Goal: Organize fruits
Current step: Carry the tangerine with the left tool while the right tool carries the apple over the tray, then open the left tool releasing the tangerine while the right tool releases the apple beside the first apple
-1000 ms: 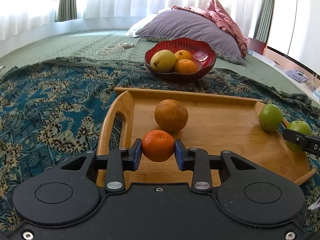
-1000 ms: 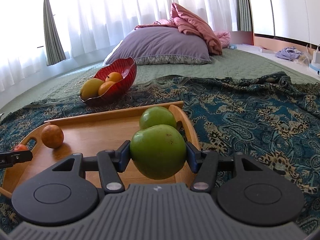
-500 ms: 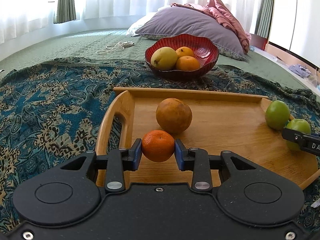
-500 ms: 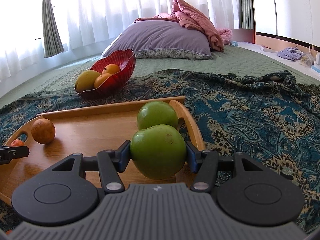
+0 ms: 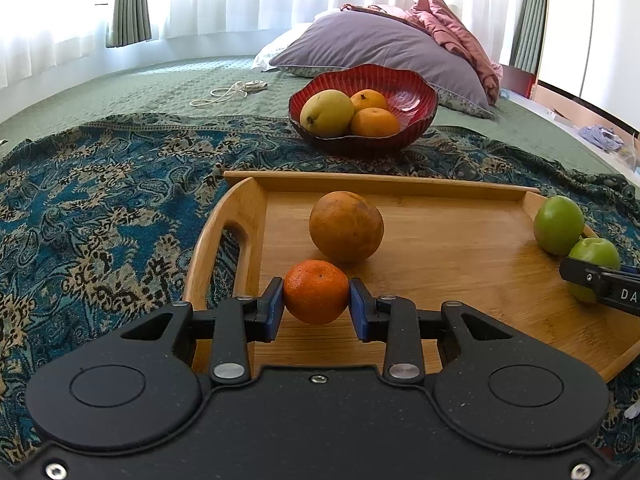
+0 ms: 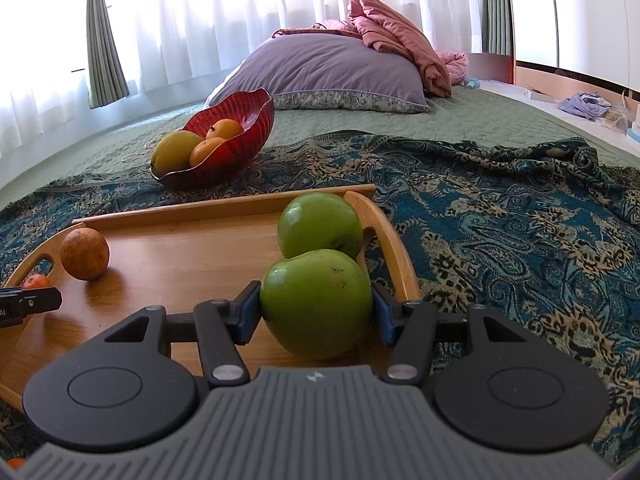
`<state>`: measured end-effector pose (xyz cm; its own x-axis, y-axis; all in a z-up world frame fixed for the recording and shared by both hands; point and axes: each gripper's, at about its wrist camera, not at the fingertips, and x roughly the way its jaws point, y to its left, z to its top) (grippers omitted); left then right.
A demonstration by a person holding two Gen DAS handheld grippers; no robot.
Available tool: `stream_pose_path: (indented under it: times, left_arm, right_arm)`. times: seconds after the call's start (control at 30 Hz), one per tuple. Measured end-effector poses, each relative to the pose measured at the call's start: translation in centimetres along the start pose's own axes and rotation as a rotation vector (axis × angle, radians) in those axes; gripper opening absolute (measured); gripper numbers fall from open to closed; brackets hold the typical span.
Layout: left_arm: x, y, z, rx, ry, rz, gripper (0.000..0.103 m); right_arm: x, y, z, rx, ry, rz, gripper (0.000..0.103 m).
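My left gripper [image 5: 316,308] is shut on a small orange mandarin [image 5: 316,291], held over the left end of the wooden tray [image 5: 460,248]. A brown-orange round fruit [image 5: 346,226] sits on the tray just beyond it. My right gripper [image 6: 316,312] is shut on a green apple [image 6: 316,304] at the tray's right end [image 6: 392,240]. A second green apple [image 6: 320,224] rests on the tray right behind it. A red bowl [image 5: 412,96] beyond the tray holds a yellow fruit [image 5: 326,114] and two oranges [image 5: 375,122].
The tray lies on a blue patterned cloth [image 5: 100,208] spread over a green bed cover. A purple pillow [image 5: 380,44] and a pink blanket [image 5: 452,28] lie behind the bowl. A white cable [image 5: 228,92] lies at the back left.
Both grippers have moved forward and slightly up with their fruit still held. The bowl and tray now look nearer in both views.
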<state>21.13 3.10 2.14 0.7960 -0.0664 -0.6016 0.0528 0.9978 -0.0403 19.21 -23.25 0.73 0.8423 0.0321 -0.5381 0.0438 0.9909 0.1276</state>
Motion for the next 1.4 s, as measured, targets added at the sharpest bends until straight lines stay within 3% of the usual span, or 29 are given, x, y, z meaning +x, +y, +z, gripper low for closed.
stream_pose_path:
  times: [1.13,1.2,1.4]
  left_arm:
    - [0.6,0.08,-0.36,0.007,0.016,0.024,0.034]
    - [0.49,0.06,-0.39,0.007,0.018,0.027,0.042]
    - [-0.04,-0.14,-0.62,0.029,0.01,0.027,0.051]
  right_arm:
    - [-0.04,0.2,-0.31,-0.028,-0.006,0.004,0.064]
    - [-0.04,0.26,-0.31,-0.032,-0.006,0.002,0.069]
    - [-0.36,0.73,-0.63,-0.063,-0.018,-0.012,0.075]
